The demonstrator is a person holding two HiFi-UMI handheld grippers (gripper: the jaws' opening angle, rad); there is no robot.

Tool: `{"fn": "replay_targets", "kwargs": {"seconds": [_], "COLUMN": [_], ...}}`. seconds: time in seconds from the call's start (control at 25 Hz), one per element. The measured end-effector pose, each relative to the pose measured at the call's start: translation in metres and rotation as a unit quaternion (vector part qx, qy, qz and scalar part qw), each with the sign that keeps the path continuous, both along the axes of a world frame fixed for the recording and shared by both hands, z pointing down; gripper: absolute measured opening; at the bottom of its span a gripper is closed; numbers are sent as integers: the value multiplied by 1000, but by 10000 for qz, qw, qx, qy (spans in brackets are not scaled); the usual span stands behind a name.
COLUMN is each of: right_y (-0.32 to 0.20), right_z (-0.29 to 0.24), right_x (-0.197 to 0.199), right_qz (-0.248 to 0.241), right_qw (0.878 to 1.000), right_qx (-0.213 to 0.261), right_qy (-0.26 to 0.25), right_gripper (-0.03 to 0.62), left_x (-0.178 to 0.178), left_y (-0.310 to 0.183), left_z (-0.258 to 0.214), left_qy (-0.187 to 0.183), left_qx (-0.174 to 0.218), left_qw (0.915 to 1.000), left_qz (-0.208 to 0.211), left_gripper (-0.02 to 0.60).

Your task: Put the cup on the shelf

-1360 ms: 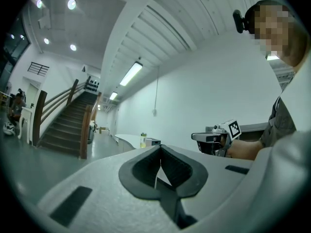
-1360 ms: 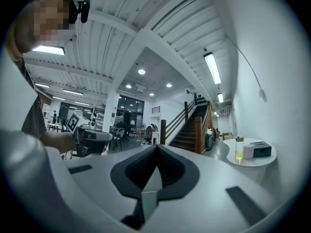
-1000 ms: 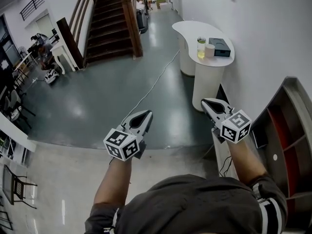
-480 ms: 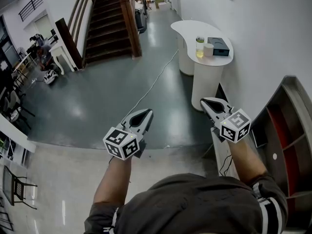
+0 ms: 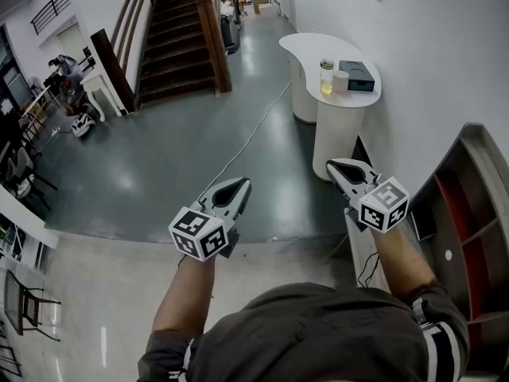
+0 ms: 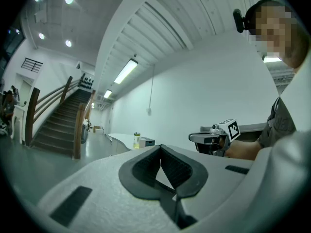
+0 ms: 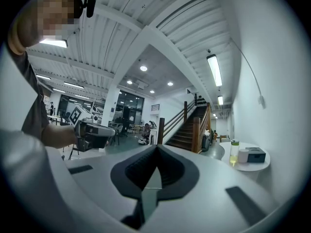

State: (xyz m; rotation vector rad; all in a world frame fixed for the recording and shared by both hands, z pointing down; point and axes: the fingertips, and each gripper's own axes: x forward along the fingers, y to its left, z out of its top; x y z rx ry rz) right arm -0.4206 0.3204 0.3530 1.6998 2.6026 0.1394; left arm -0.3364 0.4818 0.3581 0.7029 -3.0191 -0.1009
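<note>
The cup (image 5: 342,81) is small and pale and stands on a white round-ended table (image 5: 314,50), far ahead at the right, between a bottle of yellow liquid (image 5: 327,76) and a dark box (image 5: 357,74). The right gripper view shows the cup (image 7: 243,156) far off at its right edge. The shelf (image 5: 469,213), grey with red inner panels, stands at the right next to my right arm. My left gripper (image 5: 241,185) and right gripper (image 5: 332,165) are held level over the floor, both shut and empty, well short of the table.
A wooden staircase (image 5: 179,34) rises at the back. A thin cable (image 5: 254,134) runs across the dark floor toward the table. Desks and chairs (image 5: 32,134) line the left side. A white wall (image 5: 429,46) runs along the right.
</note>
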Motion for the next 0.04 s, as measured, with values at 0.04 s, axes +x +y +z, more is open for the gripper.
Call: {"fn": "replay_targets", "kwargs": {"seconds": [0.04], "right_y": [1], "right_z": [0], "right_x": [1], "right_qz": [1], "right_qw": [10000], "right_qx": [2], "right_qy": [-1], "right_gripper": [-11], "left_x": [1], "left_y": [1], "left_z": [0], "left_qy": [0], "left_qx": [4], "left_qw": [10000], "left_qz": [2], "left_gripper": [6]}}
